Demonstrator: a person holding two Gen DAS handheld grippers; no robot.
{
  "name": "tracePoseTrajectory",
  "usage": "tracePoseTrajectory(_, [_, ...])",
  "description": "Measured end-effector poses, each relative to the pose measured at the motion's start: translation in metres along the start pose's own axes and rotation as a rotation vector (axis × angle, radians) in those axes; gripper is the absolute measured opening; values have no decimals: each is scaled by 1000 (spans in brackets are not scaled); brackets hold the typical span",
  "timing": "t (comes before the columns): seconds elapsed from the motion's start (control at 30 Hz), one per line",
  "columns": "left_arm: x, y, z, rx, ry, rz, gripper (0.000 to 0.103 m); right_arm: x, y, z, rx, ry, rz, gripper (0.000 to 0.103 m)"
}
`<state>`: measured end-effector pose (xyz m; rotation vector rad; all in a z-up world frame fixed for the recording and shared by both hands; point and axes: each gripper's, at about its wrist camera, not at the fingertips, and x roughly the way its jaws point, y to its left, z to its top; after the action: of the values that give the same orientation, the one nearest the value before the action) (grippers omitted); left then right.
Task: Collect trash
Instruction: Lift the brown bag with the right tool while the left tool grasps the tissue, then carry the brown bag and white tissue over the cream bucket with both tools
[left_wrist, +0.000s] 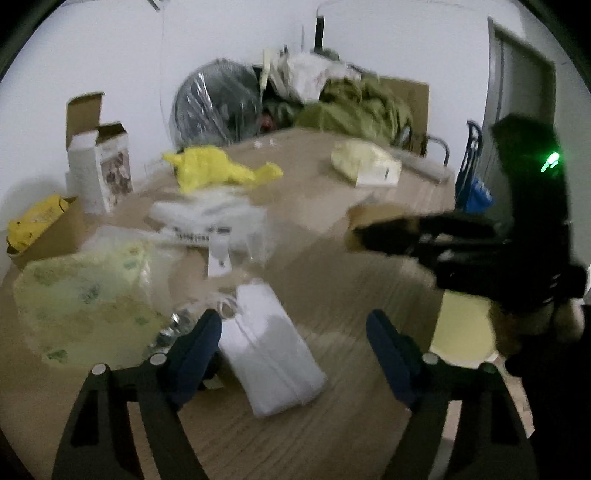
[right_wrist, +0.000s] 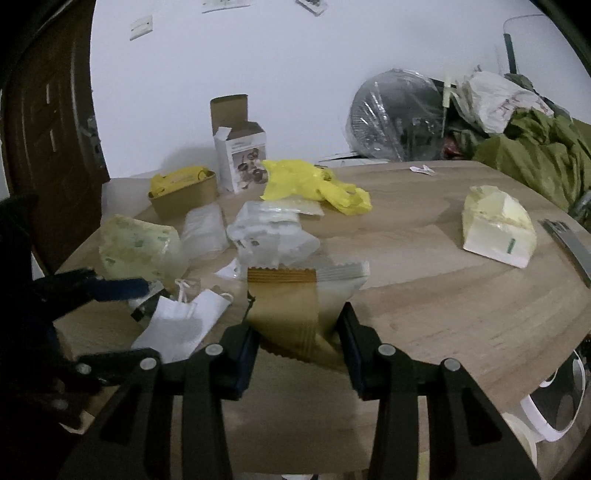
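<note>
The right gripper (right_wrist: 299, 349) fingers pinch a gold wrapper (right_wrist: 291, 314). The left gripper (left_wrist: 293, 354) fingers stand wide, empty, straddling a white pouch (left_wrist: 273, 354) on the table (left_wrist: 332, 277); plastic bags (right_wrist: 269, 232) lie beyond.

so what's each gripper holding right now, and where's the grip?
Right gripper pinches the gold-brown wrapper by its lower end, the serrated top sticking up. Left gripper holds nothing; its jaws stand open over the white pouch.

Counter (right_wrist: 461, 314) centre: wrapper (right_wrist: 291, 314) between right gripper (right_wrist: 299, 354) jaws. Pouch (right_wrist: 184, 325) at 9 o'clock of it. Bag (right_wrist: 314, 181) at 12. Tissue pack (right_wrist: 495, 229) at 2. Box (right_wrist: 242, 158) at 11, beyond counter edge.
</note>
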<state>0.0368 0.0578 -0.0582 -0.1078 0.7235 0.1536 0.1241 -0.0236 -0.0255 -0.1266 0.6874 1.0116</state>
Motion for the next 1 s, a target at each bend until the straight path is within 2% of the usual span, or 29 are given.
tracePoseTrajectory(0.27, [15,-2,-6,11,88,17,77,-6,-11,-10,34,-4,-15,39])
tracePoseTrajectory(0.37, [21,-3,-6,23,125,22,60,-10,-14,-13,42,-7,-18,39])
tracePoseTrajectory(0.4, [24,-2,-7,24,142,22,50,-12,-14,-13,46,-10,-16,39])
tracePoseTrajectory(0.43, [24,-3,-7,35,141,38,45,-14,-15,-14,52,-14,-13,39])
tracePoseTrajectory(0.5, [25,-5,-8,54,142,50,41,-16,-17,-13,58,-16,-12,39])
tracePoseTrajectory(0.57, [24,-6,-9,59,138,53,30,-21,-17,-13,54,-24,-23,39])
tracePoseTrajectory(0.6, [23,-5,-9,57,134,53,20,-24,-18,-13,56,-30,-25,39])
tracePoseTrajectory(0.63, [22,-5,-9,52,130,50,15,-27,-18,-13,57,-35,-28,39])
tracePoseTrajectory(1.0, [-16,-20,6,69,-41,-19,13,-58,-18,-19,59,-69,-76,39])
